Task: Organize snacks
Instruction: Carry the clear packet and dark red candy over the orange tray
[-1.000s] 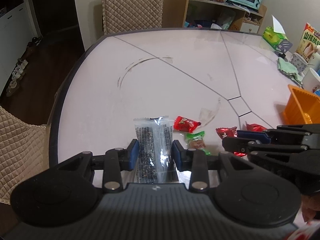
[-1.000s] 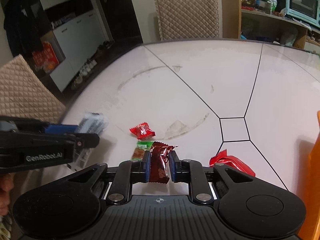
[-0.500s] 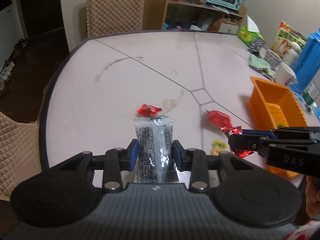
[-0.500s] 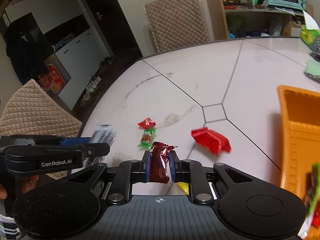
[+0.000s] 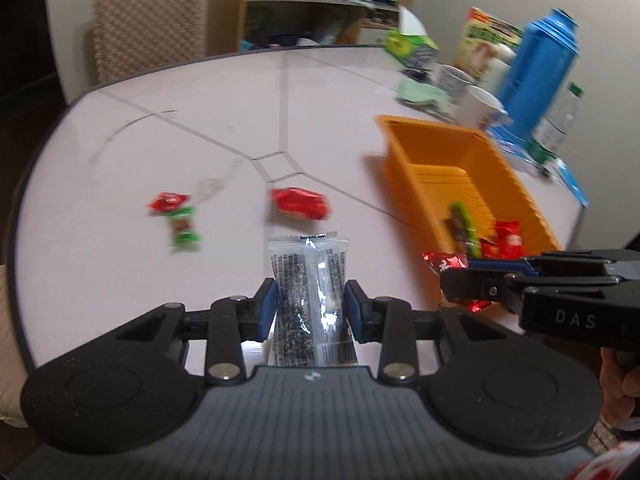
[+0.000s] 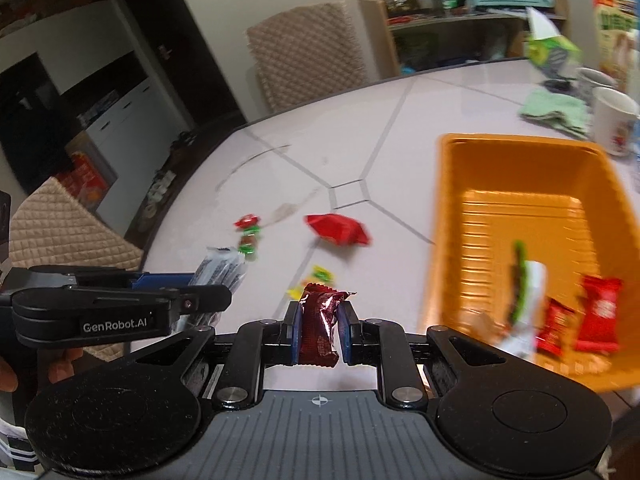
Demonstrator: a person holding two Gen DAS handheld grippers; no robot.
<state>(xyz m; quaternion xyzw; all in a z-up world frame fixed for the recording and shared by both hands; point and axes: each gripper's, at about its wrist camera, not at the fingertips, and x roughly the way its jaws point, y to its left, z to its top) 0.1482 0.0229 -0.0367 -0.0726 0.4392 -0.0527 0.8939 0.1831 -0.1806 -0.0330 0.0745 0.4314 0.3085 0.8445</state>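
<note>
My left gripper [image 5: 308, 300] is shut on a clear packet of black seeds [image 5: 306, 280], held above the pale table [image 5: 120, 260]. My right gripper [image 6: 319, 326] is shut on a dark red foil snack [image 6: 320, 328]; it also shows at the right of the left wrist view, the foil snack [image 5: 446, 262] poking out by the basket's near corner. The orange basket [image 6: 452, 200] lies to the right and holds several red and green packets. On the table lie a red packet [image 6: 336, 230], a small red candy [image 5: 166, 201], a green candy [image 5: 184, 228] and a yellow-green candy [image 6: 320, 276].
Behind the basket stand a white mug [image 5: 478, 110], a blue flask [image 5: 540, 64], a green cloth [image 6: 556, 110] and boxes. Quilted chairs stand at the table's far edge [image 6: 304, 52] and left side [image 6: 60, 228]. A person's hand [image 5: 618, 380] grips the right tool.
Both grippers have swung rightward with their snacks still held. The orange basket, earlier at the edge of view, now lies close on the right in both views.
</note>
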